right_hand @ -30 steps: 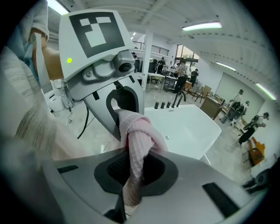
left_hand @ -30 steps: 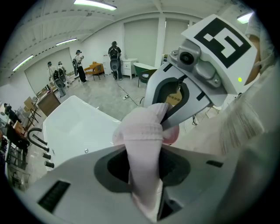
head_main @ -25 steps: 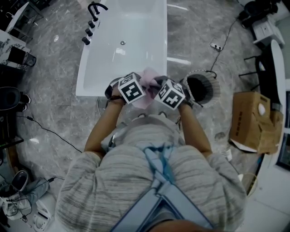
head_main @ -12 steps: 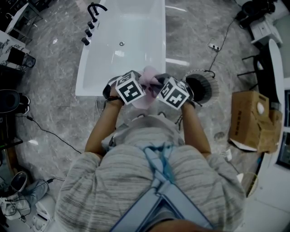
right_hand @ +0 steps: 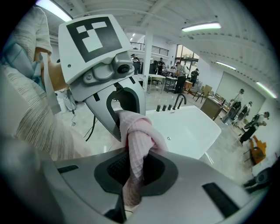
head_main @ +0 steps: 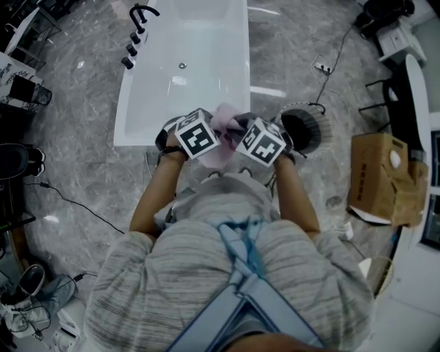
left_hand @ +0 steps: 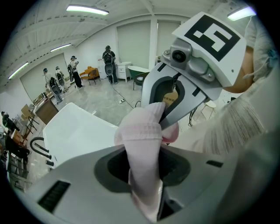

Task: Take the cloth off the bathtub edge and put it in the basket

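Two tongs on one cloth, close in front of the chest: left tongs [head_main: 208, 133] part-closed over a thick fold of the pink cloth [head_main: 223, 118], right tongs [head_main: 247, 139] almost fully shut on its other end. Cloth already off the edge, hanging in the air between both grips above the near end of the bathtub [head_main: 185, 89]. Basket [head_main: 324, 134] just to the right, not yet reached.

Probably at risk from here:
- Dragging the cloth out of one grip by pulling the tongs apart.
- Leaving it dangling from one side by opening only one of the tongs.
- Draping the loose tail over the basket rim by releasing too low or off-centre.
- Dropping it on the floor or back into the tub by letting go short of the opening.

Counted, near to far: two tongs, one cloth, one basket, one bathtub, one cardboard box [head_main: 385, 182], one dark faucet [head_main: 143, 12] with three knobs beside it.
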Action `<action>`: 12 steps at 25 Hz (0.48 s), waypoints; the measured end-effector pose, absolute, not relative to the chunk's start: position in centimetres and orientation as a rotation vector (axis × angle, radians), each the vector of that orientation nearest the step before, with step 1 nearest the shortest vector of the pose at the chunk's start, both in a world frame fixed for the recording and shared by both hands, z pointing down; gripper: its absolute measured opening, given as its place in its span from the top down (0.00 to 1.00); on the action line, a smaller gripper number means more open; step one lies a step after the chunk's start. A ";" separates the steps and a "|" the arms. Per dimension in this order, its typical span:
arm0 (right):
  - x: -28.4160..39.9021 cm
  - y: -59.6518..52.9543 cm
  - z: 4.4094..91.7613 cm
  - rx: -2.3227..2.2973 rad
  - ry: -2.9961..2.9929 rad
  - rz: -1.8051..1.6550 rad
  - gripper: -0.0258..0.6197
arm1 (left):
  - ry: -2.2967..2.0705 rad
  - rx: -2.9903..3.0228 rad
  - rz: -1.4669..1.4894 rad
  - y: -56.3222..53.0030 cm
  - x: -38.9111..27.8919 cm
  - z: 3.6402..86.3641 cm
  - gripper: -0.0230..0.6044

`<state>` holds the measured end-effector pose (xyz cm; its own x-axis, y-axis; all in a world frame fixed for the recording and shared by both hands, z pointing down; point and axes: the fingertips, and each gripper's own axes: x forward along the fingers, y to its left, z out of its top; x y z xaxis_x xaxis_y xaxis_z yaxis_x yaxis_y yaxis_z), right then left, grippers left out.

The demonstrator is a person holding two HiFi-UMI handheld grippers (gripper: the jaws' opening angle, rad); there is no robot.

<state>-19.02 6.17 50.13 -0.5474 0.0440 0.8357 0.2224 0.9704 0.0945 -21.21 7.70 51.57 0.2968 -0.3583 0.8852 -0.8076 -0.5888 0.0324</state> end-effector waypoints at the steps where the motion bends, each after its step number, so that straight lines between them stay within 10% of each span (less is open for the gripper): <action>1: -19.0 6.2 50.1 -0.184 -2.142 -0.230 0.91 | -1.034 2.093 1.241 7.7 -21.2 51.6 0.75; 12: -18.2 4.9 49.9 -0.102 -2.147 -0.176 0.91 | -0.960 2.153 1.283 6.2 -20.5 51.3 0.75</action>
